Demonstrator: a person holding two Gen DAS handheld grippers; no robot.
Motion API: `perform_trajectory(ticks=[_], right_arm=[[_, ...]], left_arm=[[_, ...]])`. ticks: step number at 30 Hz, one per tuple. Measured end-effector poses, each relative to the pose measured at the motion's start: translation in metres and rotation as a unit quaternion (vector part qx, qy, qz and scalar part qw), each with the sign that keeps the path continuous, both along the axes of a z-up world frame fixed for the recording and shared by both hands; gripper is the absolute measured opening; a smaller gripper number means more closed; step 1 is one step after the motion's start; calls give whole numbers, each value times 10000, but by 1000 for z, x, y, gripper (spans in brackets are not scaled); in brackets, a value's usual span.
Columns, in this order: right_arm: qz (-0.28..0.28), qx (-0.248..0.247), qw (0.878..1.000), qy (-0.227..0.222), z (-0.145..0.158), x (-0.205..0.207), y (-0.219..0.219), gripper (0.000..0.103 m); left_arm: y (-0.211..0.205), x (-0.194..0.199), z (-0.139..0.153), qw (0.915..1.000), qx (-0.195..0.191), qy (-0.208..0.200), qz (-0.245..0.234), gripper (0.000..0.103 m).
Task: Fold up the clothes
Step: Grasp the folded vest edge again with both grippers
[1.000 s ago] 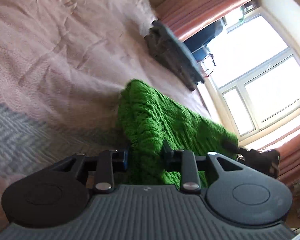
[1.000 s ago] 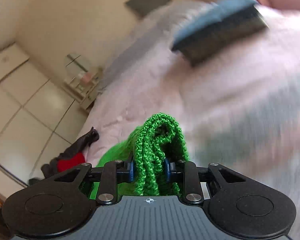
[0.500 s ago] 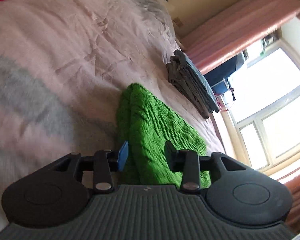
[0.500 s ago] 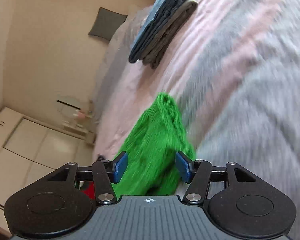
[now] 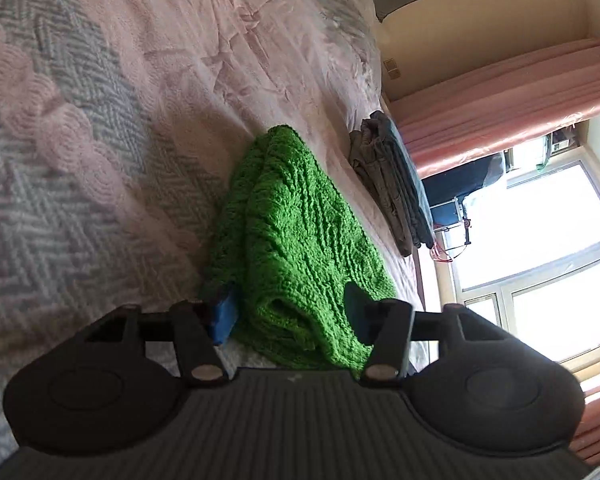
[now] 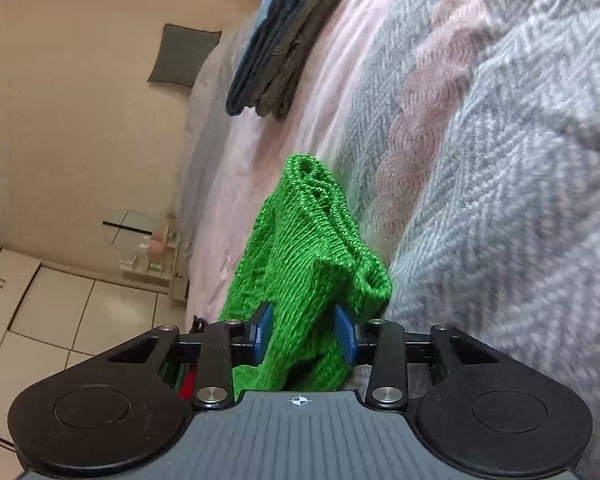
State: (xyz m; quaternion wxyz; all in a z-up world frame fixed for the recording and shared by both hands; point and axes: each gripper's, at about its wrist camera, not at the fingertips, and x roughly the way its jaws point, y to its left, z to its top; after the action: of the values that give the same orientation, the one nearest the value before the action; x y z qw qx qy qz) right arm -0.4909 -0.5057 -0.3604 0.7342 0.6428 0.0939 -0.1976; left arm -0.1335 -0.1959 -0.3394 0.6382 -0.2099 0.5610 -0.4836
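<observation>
A green knitted sweater [image 5: 292,216] lies folded on the bed, a long bundle running away from me. My left gripper [image 5: 290,314] is open at its near end, and the knit sits loose between the wide-spread fingers. In the right wrist view the other end of the sweater [image 6: 300,248] rises from the bed edge. My right gripper [image 6: 304,334] is shut on that end, with the fabric filling the gap between the blue pads [image 6: 262,332].
A stack of folded grey and blue clothes [image 5: 392,184] [image 6: 288,40] lies on the pink and grey bed cover [image 5: 60,160] beyond the sweater. A grey pillow [image 6: 184,54] is at the head. A window [image 5: 540,240] and pink curtain [image 5: 500,100] are past the bed.
My left gripper went from shut on the sweater to wide open. My right gripper let go half a second ago and has narrowed on the knit again. The sweater now rests on the bed.
</observation>
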Motion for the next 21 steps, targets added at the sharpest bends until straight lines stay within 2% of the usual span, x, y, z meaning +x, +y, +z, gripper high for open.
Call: perform_trajectory(ticks=[1, 3, 4, 5, 8, 10, 12, 14, 16, 19, 21], right_arm=[[-16, 35, 10000, 19, -2, 3, -3, 36], [2, -6, 10000, 49, -2, 8, -6, 13], [-3, -126, 9999, 87, 0, 10, -6, 6], [-18, -303, 9995, 120, 4, 8, -4, 5], [-164, -990, 9949, 67, 26, -6, 10, 4], [-338, -1283, 9912, 40, 34, -18, 20, 4], [-335, -1216, 9919, 172, 26, -18, 20, 4], [-158, -897, 9944, 540, 4, -7, 17, 4], [-162, -779, 9953, 550, -6, -6, 20, 4], [-189, -795, 9958, 415, 1, -10, 26, 4], [-196, -651, 9971, 352, -1, -12, 24, 5]], left_arm=[[0, 0, -2, 10000, 24, -15, -2, 28], [2, 0, -6, 10000, 32, -44, 11, 24], [4, 0, -7, 10000, 20, -63, 25, 19], [6, -1, -6, 9999, -16, -113, 26, 15], [10, -8, -1, 9991, -197, -364, -67, 13], [12, -13, 2, 9976, -372, -562, -178, 13], [10, -17, -3, 9967, -322, -730, -168, 13], [9, -19, -10, 9960, -183, -865, -98, 13], [11, -20, -10, 9956, -156, -924, -46, 13], [18, -22, -1, 9959, -225, -879, -29, 17], [22, -21, 3, 9967, -277, -758, 7, 31]])
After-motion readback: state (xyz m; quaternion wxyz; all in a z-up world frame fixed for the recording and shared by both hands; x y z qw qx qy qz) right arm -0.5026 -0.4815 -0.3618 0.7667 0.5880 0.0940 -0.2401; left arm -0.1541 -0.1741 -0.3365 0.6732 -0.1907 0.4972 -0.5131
